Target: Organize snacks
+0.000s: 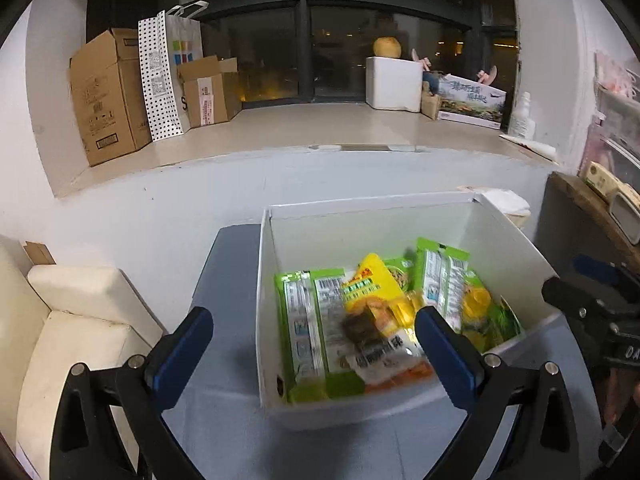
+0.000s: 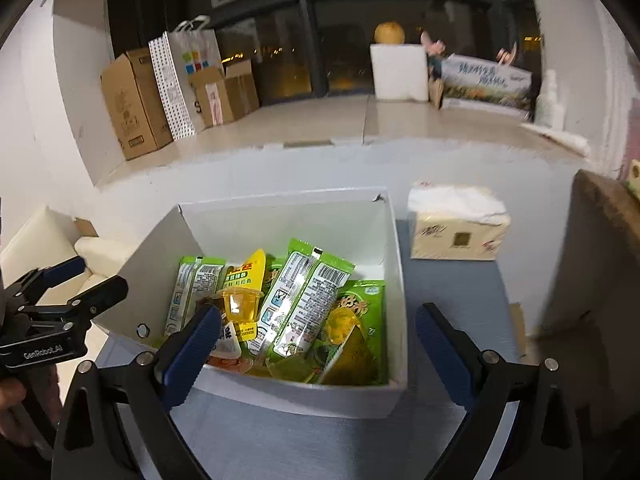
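Two hand-held grippers hover over a white cardboard box (image 2: 394, 280) of snacks on a grey table (image 2: 280, 440). The left gripper (image 1: 314, 334) is spread wide and empty, its blue ribbed pads (image 1: 444, 350) straddling the box's left wall. The right gripper (image 2: 318, 330) is likewise wide and empty, poised above the box's near edge. Inside lie glossy green foil packets (image 2: 304, 304), one yellow packet (image 2: 250, 276), and a clear jelly cup (image 2: 239, 305) with amber filling, overlapping in a loose pile. A soft tissue pack (image 2: 458, 232) sits just beside the box's far right corner. Brown cartons (image 1: 106, 94) and a dotted paper bag (image 1: 158, 80) stand on the window ledge (image 1: 320, 128) behind.
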Available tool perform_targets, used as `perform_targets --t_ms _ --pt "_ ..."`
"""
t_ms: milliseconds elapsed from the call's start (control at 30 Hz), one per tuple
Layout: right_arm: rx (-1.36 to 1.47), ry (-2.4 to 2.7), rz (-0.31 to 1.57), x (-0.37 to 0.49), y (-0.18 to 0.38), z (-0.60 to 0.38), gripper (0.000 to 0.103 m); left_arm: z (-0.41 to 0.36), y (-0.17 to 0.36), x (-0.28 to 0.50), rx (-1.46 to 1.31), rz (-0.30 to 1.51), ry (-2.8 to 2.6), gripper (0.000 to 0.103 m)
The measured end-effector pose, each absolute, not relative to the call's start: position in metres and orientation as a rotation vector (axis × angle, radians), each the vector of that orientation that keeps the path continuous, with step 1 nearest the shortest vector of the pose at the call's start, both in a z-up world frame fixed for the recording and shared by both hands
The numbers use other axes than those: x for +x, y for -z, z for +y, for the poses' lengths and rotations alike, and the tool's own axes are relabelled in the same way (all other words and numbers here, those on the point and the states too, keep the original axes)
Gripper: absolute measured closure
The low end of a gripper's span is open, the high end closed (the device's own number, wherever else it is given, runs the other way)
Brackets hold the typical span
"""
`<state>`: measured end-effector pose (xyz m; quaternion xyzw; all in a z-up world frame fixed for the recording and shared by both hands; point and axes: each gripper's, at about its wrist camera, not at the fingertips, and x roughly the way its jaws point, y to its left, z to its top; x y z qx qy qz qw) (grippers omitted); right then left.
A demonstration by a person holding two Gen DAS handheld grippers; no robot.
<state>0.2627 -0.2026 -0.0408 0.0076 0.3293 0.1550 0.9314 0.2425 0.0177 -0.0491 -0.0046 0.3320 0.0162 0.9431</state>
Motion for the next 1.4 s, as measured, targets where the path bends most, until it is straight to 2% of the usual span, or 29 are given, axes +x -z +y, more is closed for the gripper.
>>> perform_targets --t_ms 467,733,967,1400 --pt "0.02 -0.378 0.635 0.15 0.023 -0.211 0.003 0.003 0.005 0.124 -0.088 0.597 0.041 0.0" --pt "0.038 -0.302 0.563 0.084 -0.006 -0.227 0.003 -0.009 -0.016 0.064 -0.106 0.555 0.057 0.0" --pt "0.059 -0.359 0.564 0.05 -0.018 -0.232 0.003 -0.018 -0.021 0.037 -0.068 0.557 0.047 0.0" --pt "0.049 -0.394 0.557 0.044 -0.027 -0.224 0.003 -0.024 -0.029 0.03 -0.043 0.555 0.045 0.0"
